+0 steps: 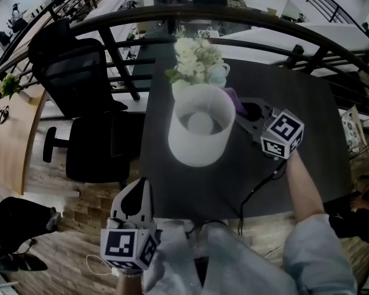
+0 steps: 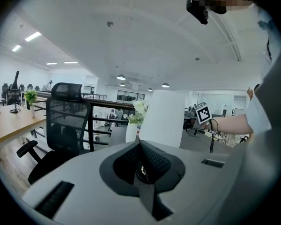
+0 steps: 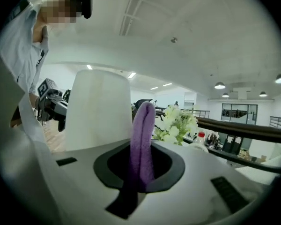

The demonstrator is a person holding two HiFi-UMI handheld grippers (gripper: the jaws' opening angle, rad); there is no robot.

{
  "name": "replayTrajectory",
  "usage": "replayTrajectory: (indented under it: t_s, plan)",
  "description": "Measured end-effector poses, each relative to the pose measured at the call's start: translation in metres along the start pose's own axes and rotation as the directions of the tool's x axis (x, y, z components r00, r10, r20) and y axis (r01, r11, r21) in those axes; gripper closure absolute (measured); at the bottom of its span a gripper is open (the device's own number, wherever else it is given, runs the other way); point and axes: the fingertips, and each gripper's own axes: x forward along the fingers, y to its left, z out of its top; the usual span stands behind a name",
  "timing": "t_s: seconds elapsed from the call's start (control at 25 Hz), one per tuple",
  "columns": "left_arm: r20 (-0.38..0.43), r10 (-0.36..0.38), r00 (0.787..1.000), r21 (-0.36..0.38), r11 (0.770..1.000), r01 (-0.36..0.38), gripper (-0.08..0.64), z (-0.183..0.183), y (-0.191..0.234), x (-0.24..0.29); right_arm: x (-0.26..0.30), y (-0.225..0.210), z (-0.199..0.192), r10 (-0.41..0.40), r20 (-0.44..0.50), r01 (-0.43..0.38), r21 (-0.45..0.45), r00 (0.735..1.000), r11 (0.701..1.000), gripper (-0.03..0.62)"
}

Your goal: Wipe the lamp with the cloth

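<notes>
The lamp [image 1: 197, 146] stands on the dark table [image 1: 295, 85]. Its white shade is just to the left of my right gripper [image 1: 241, 106]. Those fingers are pinched shut on the purple cloth [image 3: 142, 135], which sticks up past the tips in a folded strip. The cloth is right next to the shade, but I cannot tell if it touches. To wipe well, I think I should press the soft fold flat on the shade and slide it round gently, because the shade looks light and could tip. The flowers [image 1: 197, 57] sit just past the shade, so I should not bump them. My left gripper [image 1: 137, 195] is low by my body, well away, shut tight with nothing in it. It could steady the lamp.
</notes>
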Motion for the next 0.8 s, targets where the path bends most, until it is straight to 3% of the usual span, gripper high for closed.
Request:
replayTrajectory:
  t_s: [0.36, 0.64, 0.8]
  plan:
    - [-0.035, 0.01, 0.999, -0.014, 1.0, -0.011, 0.55, -0.007, 0.009, -0.006, 0.002, 0.011, -0.089, -0.191, -0.123, 0.204, 0.102, 0.974, 0.974, 0.543]
    - [-0.038, 0.001, 0.999, 0.002, 1.0, -0.001, 0.549, -0.01, 0.019, -0.008, 0.01, 0.056, -0.152, -0.236, -0.236, 0.278, 0.16, 0.943, 0.947, 0.543]
    - [-0.043, 0.003, 0.999, -0.004, 1.0, -0.004, 0.549, -0.013, 0.026, -0.012, 0.014, 0.088, -0.171, -0.226, -0.28, 0.279, 0.168, 0.933, 0.946, 0.543]
